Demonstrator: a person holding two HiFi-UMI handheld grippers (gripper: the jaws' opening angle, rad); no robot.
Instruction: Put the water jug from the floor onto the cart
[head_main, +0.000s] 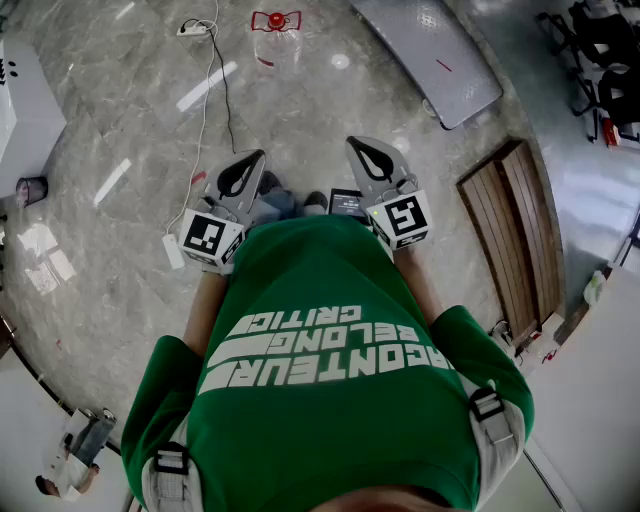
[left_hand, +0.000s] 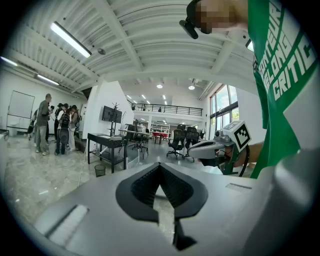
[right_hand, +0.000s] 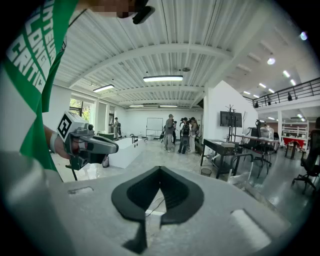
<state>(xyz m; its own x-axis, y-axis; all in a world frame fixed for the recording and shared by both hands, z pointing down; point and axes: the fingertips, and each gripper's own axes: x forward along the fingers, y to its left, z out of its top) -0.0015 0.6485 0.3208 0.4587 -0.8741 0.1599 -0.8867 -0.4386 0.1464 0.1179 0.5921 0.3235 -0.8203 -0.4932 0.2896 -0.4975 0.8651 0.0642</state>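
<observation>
Head view, near to far. The person's green shirt (head_main: 330, 370) fills the lower frame. Just beyond it, the left gripper (head_main: 257, 159) and the right gripper (head_main: 355, 143) are held side by side, apart from each other, over the grey marble floor (head_main: 120, 120). Each gripper's own view shows its two jaws closed tip to tip, with nothing between the dark pads; both are empty.

A white cable (head_main: 205, 110) runs along the floor to the left of the left gripper. A slatted wooden panel (head_main: 515, 240) lies to the right of the right gripper.

The water jug (head_main: 276, 40) stands on the floor, well apart from both grippers and straight ahead of them, roughly in line with the gap between the two and slightly nearer the left gripper's line. No gripper touches it. Its body is clear and nearly colourless, so the floor shows through it; the top carries a red cap and a red handle.

The cart (head_main: 425, 50), a flat grey deck, rests to the right of the jug, near it but not touching.
</observation>
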